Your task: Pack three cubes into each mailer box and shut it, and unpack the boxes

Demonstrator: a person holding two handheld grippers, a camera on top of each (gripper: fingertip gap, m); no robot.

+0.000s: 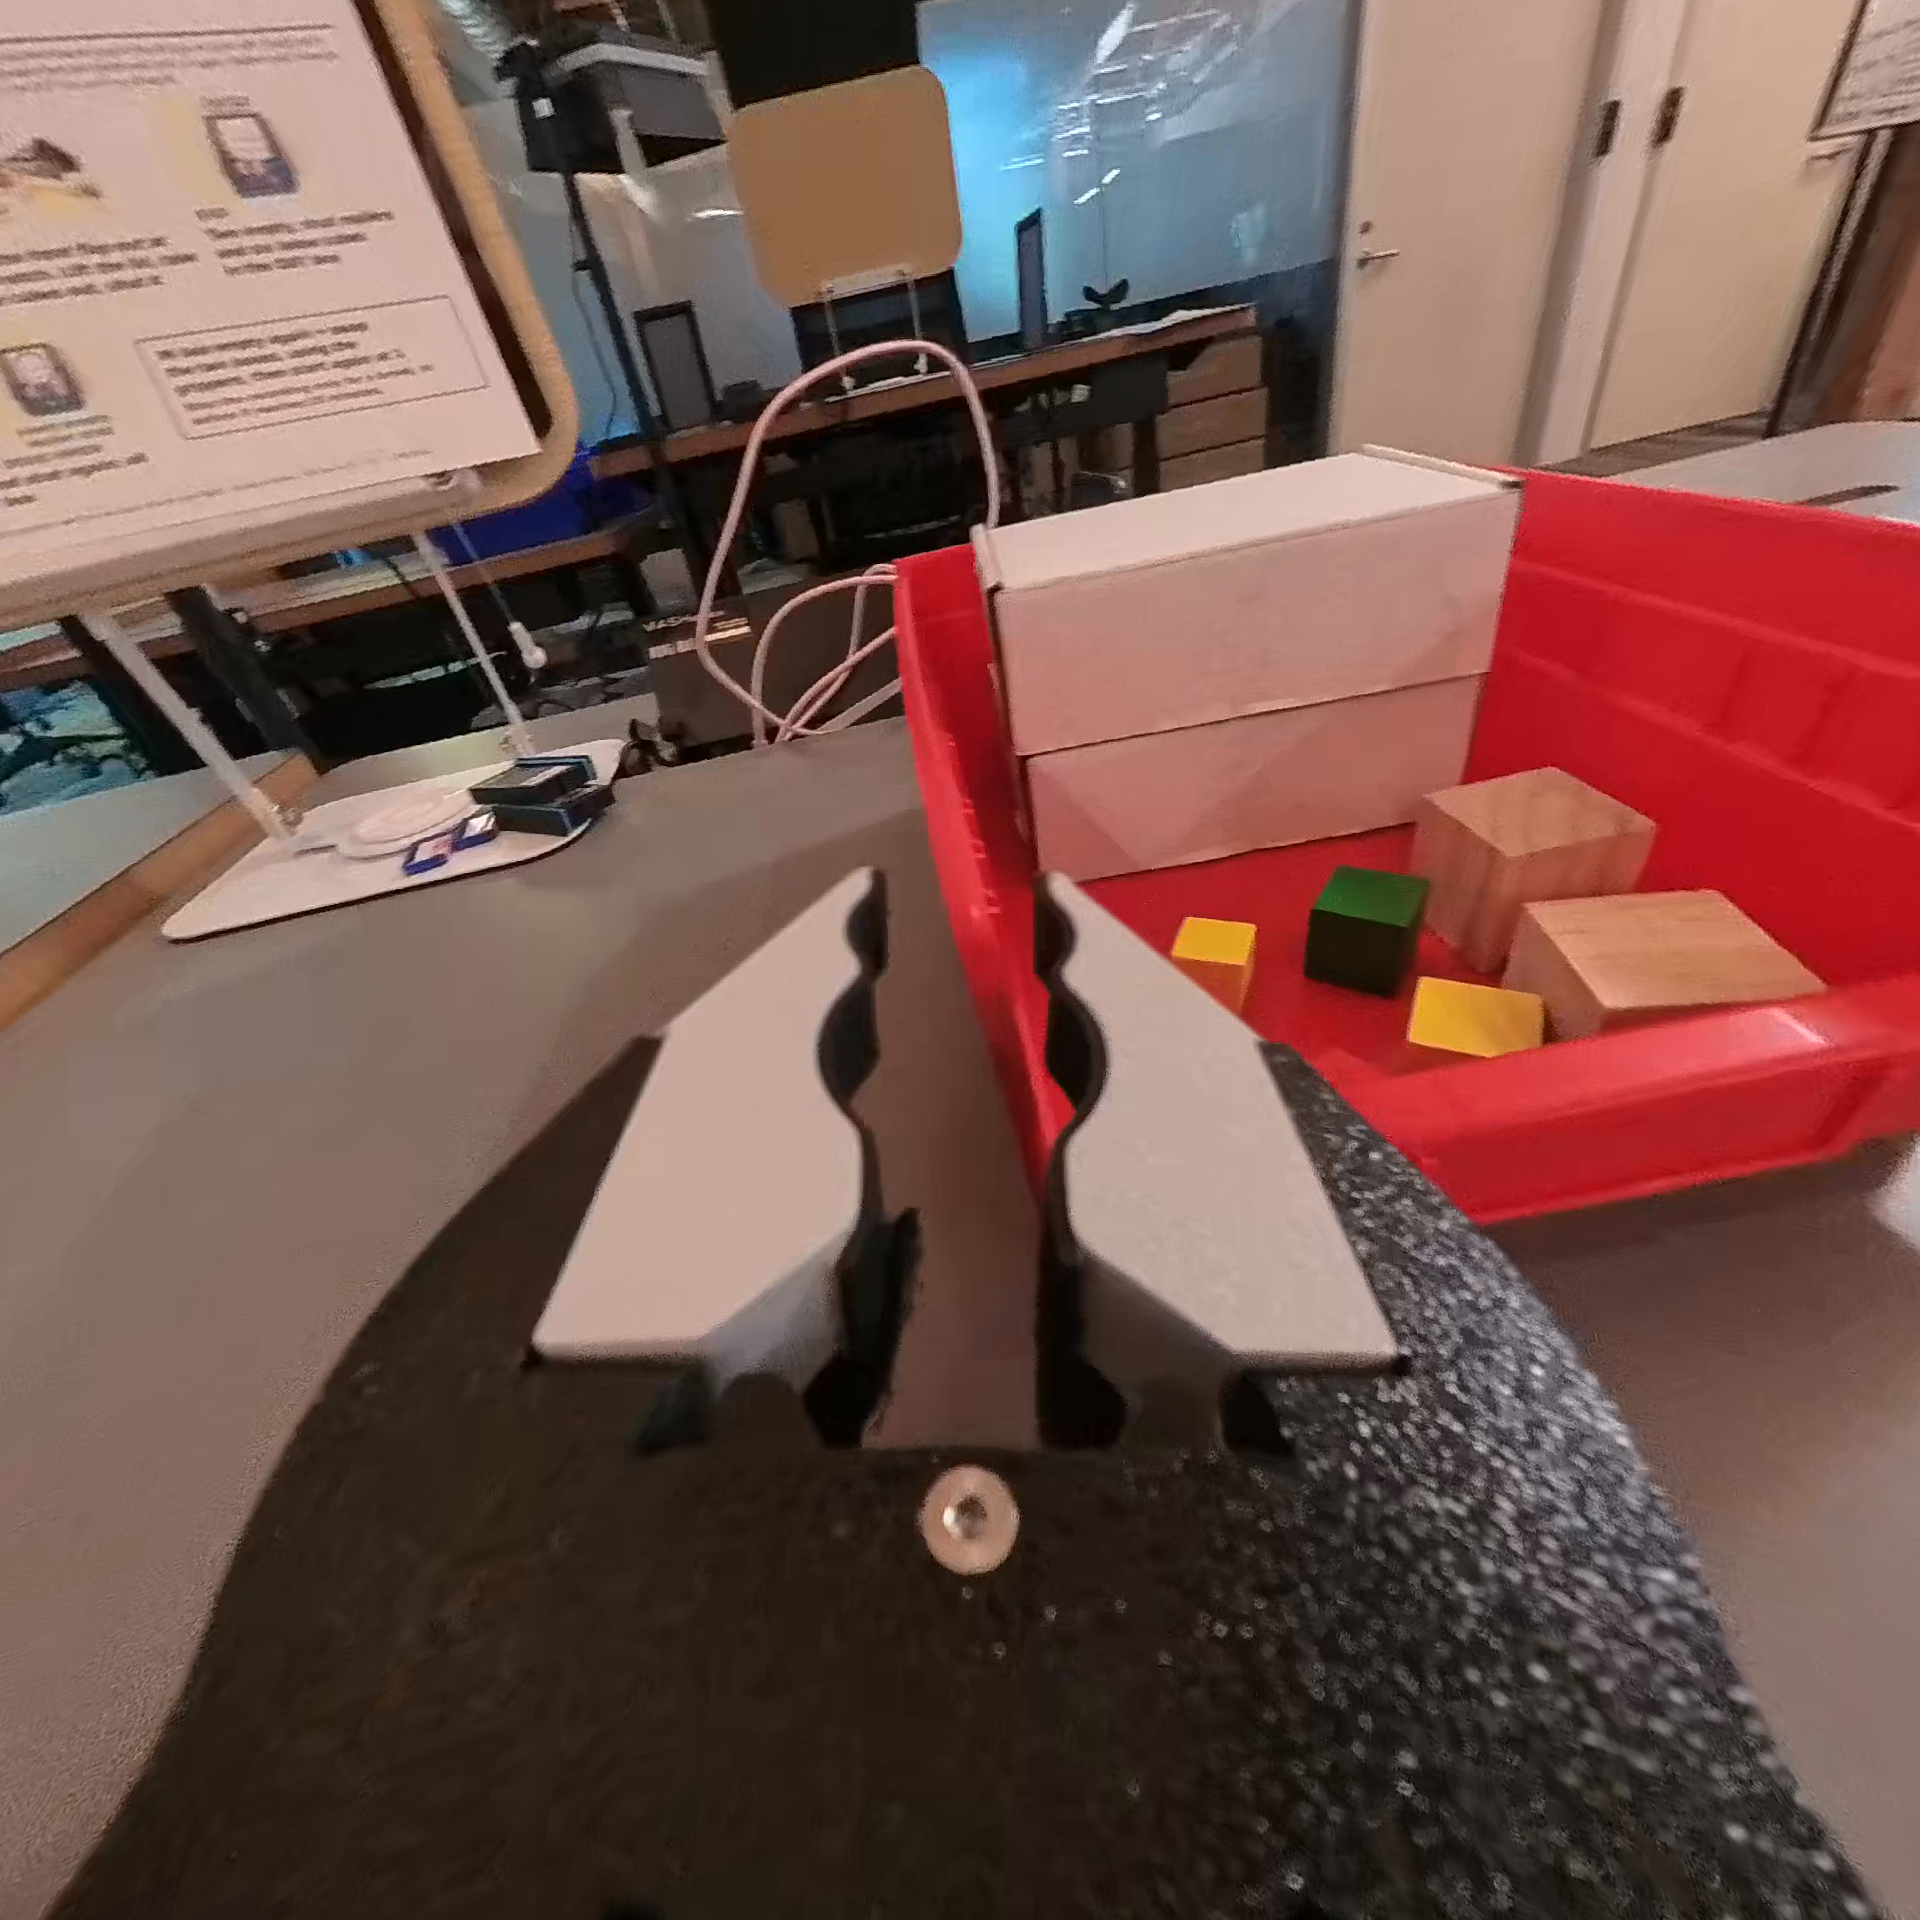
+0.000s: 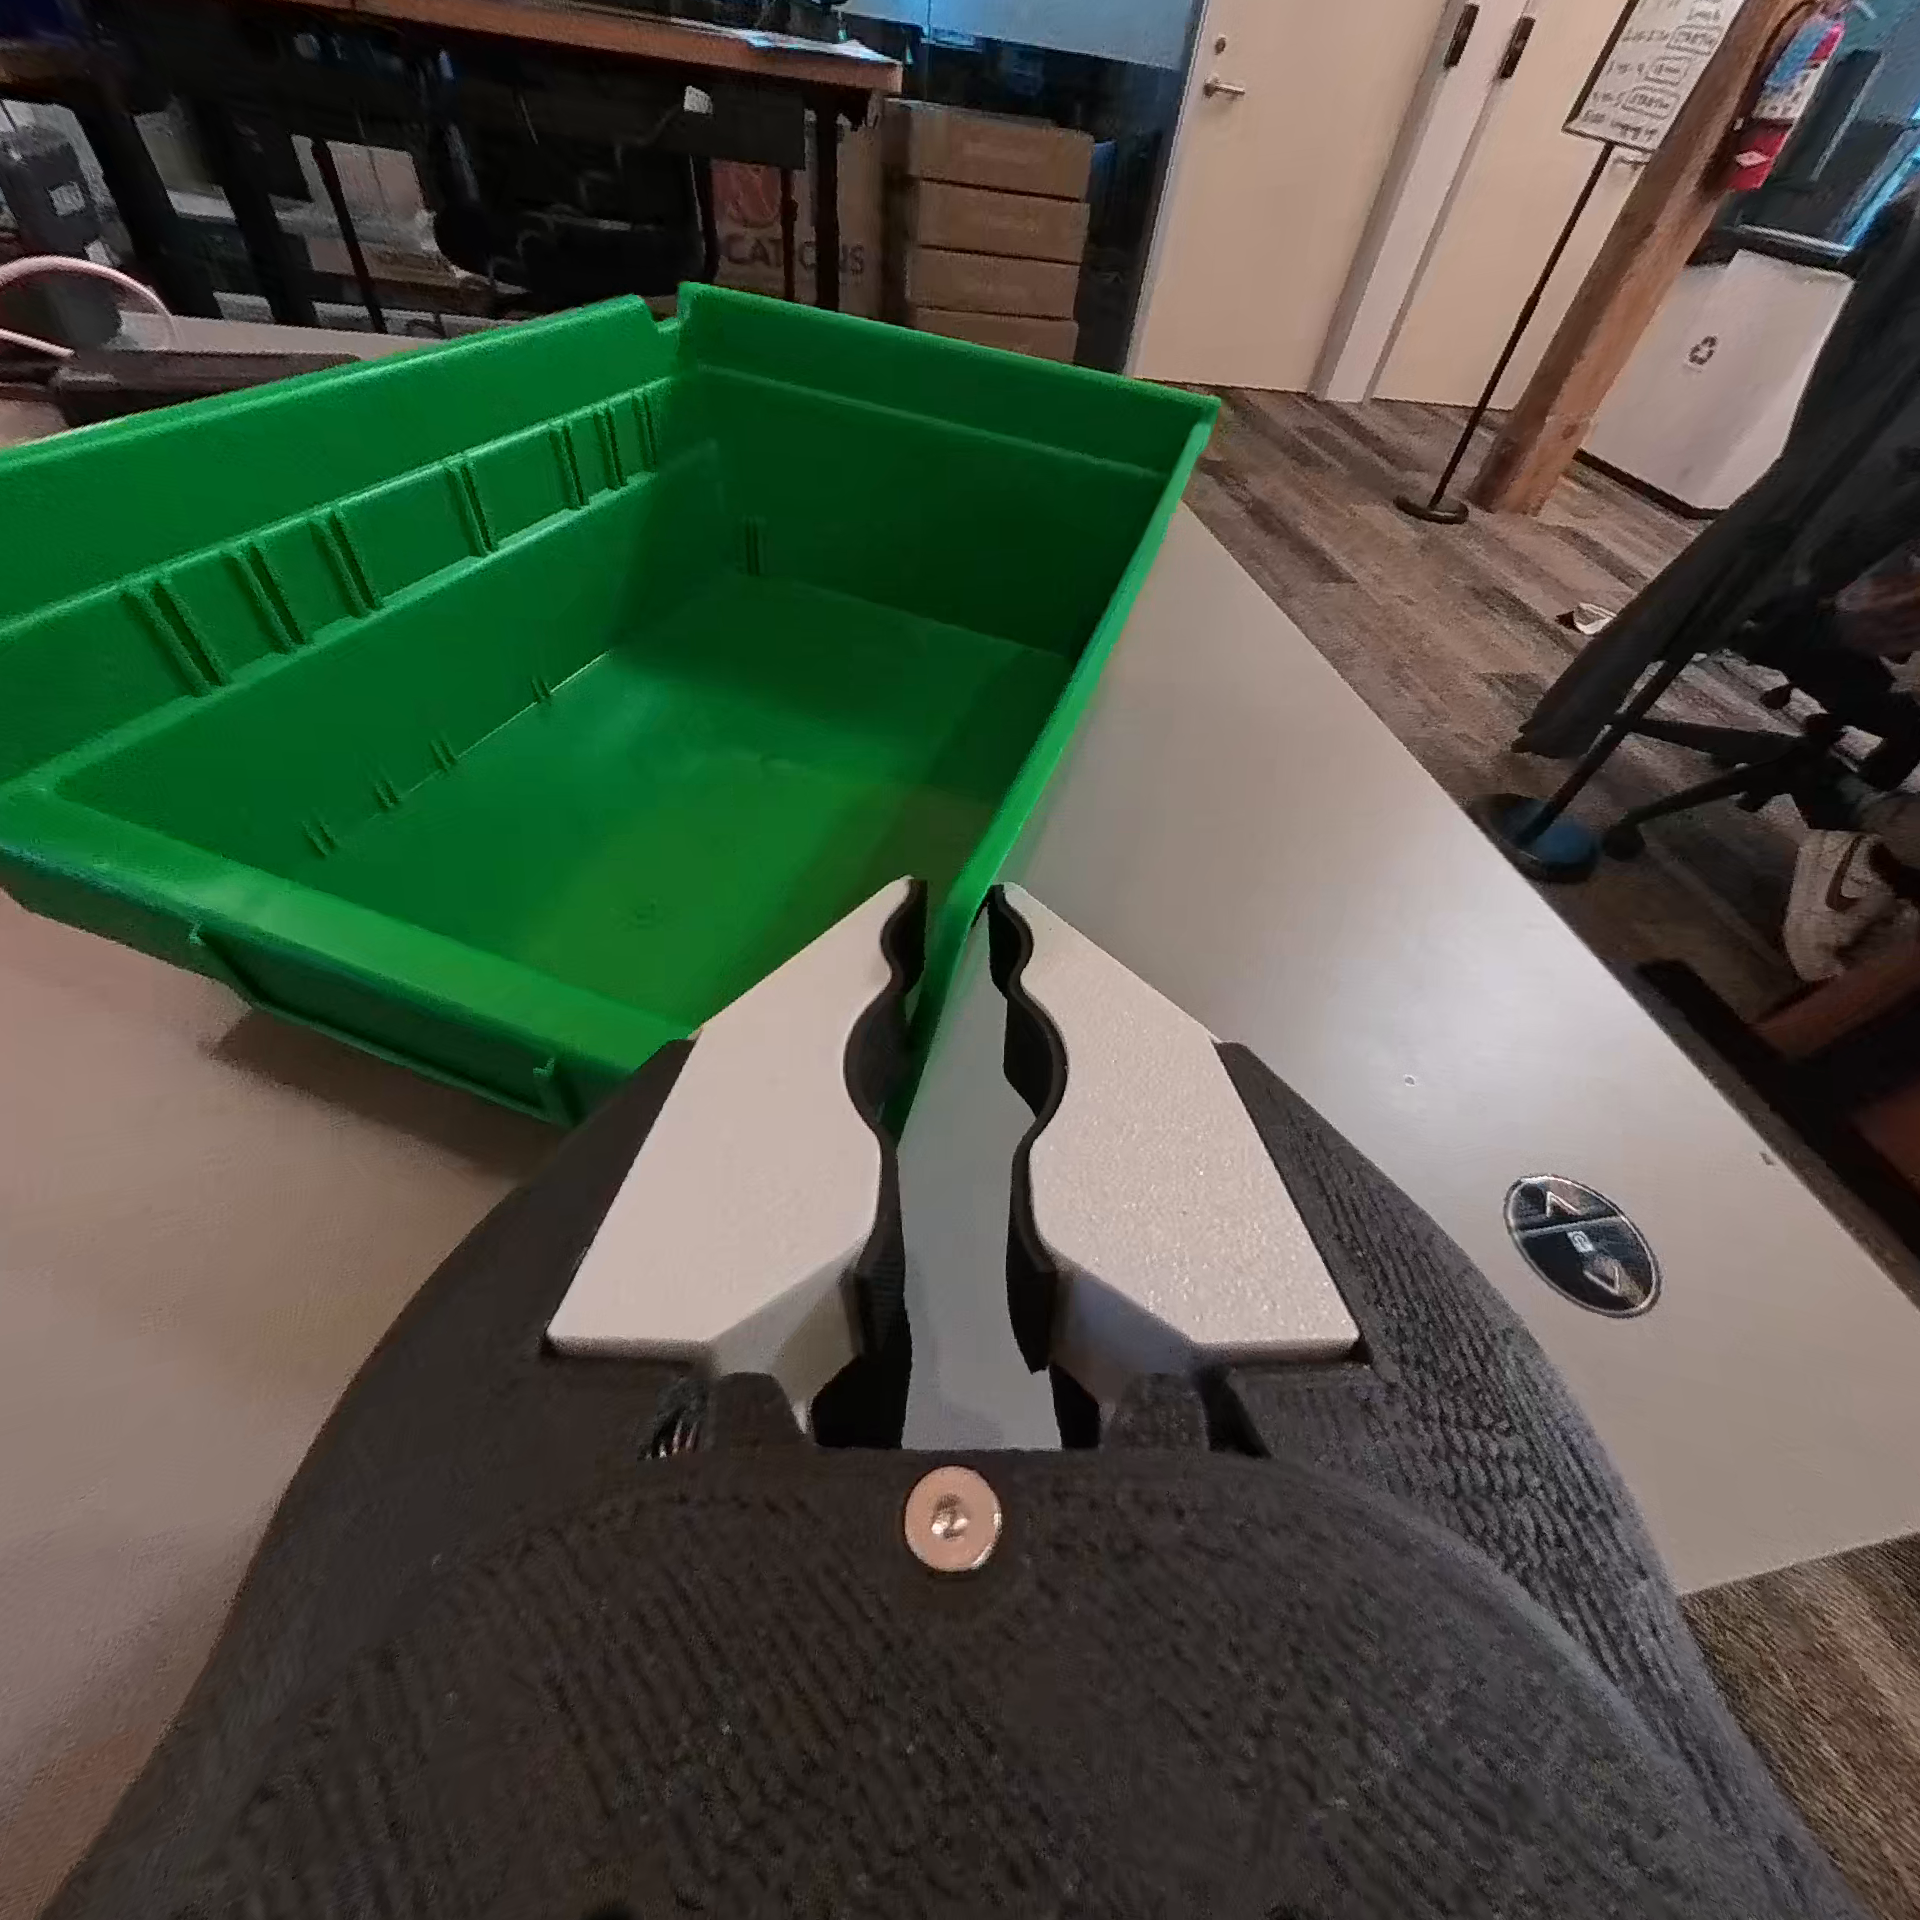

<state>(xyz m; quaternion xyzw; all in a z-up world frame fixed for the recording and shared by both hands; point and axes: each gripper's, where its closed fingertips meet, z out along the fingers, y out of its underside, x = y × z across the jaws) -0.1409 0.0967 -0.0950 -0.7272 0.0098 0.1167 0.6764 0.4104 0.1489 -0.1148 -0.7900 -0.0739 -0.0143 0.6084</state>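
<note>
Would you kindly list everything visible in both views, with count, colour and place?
Bin: one, red, on the grey table.
Mailer boxes: two, white, stacked at the red bin's back.
Wooden blocks: two, tan, in the red bin.
Small cubes: one green, two yellow, in the red bin.
Green bin: one, empty, on the table.
Poster board: one, white, far left.
Left gripper: astride the red bin's wall.
Right gripper: closed on the green bin's wall.
</note>
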